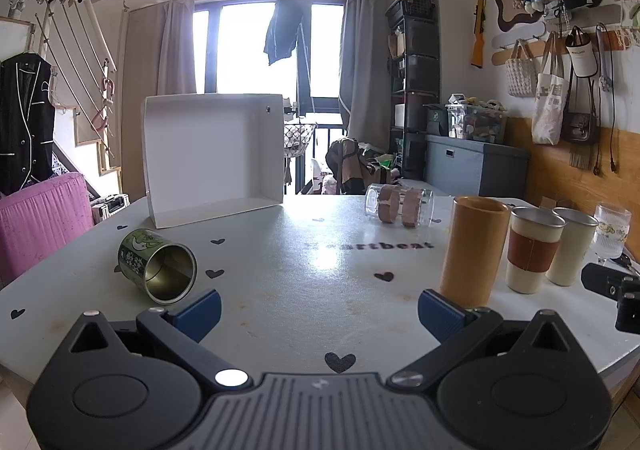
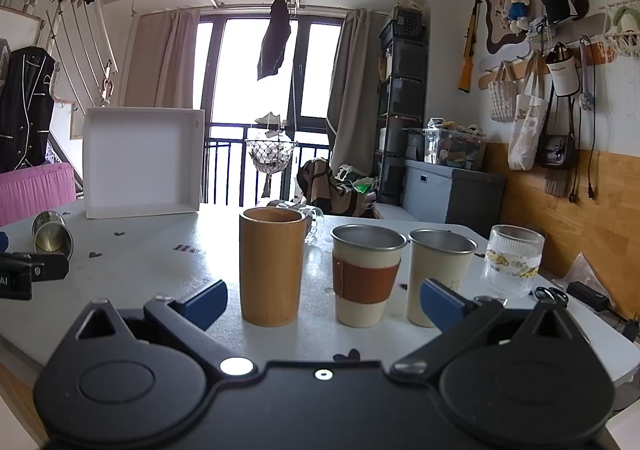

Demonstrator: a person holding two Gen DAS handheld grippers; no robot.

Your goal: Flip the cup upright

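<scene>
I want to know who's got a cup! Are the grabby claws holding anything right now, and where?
Nothing is held. The left gripper and right gripper are both open and empty; the green cup lies on its side, untouched.

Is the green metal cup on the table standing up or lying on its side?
On its side. The green metal cup lies on the table, its open mouth facing the left tool's camera and showing the inside.

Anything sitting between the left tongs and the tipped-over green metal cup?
No. In the left wrist view, only bare white tabletop with printed black hearts separates the open left tongs from the green metal cup lying on its side.
</scene>
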